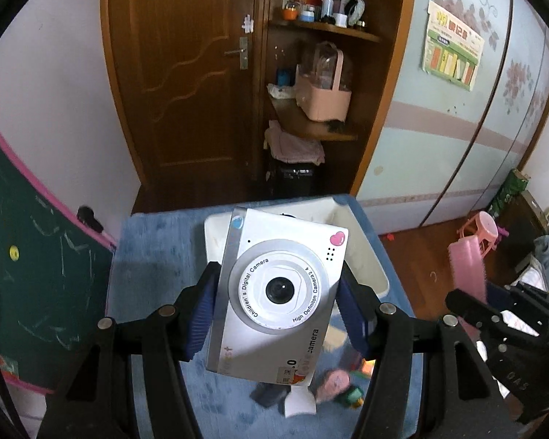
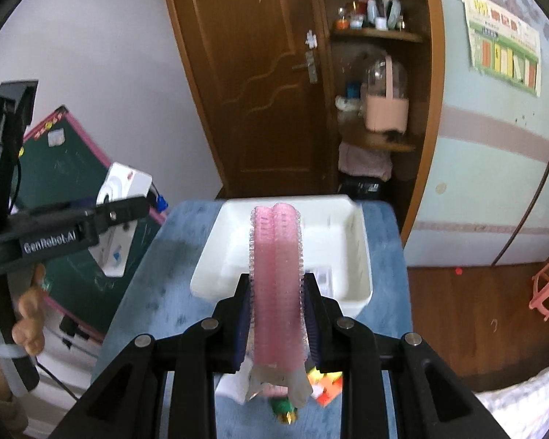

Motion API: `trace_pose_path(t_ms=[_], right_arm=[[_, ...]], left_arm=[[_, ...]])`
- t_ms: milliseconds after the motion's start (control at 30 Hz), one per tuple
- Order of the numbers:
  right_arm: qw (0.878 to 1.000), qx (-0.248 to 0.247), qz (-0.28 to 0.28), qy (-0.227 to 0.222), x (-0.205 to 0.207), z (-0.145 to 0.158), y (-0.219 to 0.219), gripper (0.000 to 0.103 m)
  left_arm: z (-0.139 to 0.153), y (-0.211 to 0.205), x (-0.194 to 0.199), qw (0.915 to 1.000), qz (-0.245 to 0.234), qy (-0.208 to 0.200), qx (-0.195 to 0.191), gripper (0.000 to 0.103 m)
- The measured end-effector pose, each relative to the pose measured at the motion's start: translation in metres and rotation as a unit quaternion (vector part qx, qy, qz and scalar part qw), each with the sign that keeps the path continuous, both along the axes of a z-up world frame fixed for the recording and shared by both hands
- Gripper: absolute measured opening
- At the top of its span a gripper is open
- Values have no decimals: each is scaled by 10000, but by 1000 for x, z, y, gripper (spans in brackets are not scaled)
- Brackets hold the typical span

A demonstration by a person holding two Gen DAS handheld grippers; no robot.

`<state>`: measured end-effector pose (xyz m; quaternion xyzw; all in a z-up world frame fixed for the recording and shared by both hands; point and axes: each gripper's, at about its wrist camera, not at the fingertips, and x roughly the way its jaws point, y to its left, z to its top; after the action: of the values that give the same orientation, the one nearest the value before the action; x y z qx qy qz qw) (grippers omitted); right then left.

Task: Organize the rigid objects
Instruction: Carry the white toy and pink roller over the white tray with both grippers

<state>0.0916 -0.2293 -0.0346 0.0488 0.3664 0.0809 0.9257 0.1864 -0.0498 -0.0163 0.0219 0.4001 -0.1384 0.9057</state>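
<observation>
Left tongs clamp camera; right tongs clamp pink roller.

One toy camera, one pink hair roller clip, one white bin.

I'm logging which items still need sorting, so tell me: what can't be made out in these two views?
- Left wrist view: the children's digital camera in the left gripper covers much of the white bin, so its contents are unseen.
- Right wrist view: the pink hair roller clip in the right gripper hides the bin's middle.
- Both views: small toys behind the grippers are blurred and unidentifiable.
</observation>
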Motion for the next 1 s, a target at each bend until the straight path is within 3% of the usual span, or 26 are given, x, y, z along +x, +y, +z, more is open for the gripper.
trace_pose_path(t_ms=[267,500,667,1000], right_arm=[[9998,75,-186,-58,66,44,-5,26],[9987,154,-452,187,131,45,-11,26],[9947,367,-605,749,172,2,-14,26],[9745,572,-630,2076,208,-132,7,27]], left_arm=[[14,4,71,9994,343,44,-62,64],[-18,11,127,9968,717,350,-42,64],[-63,2,156,9954,688,625,225,65],[-176,-18,180,9858,475,1471,657,65]])
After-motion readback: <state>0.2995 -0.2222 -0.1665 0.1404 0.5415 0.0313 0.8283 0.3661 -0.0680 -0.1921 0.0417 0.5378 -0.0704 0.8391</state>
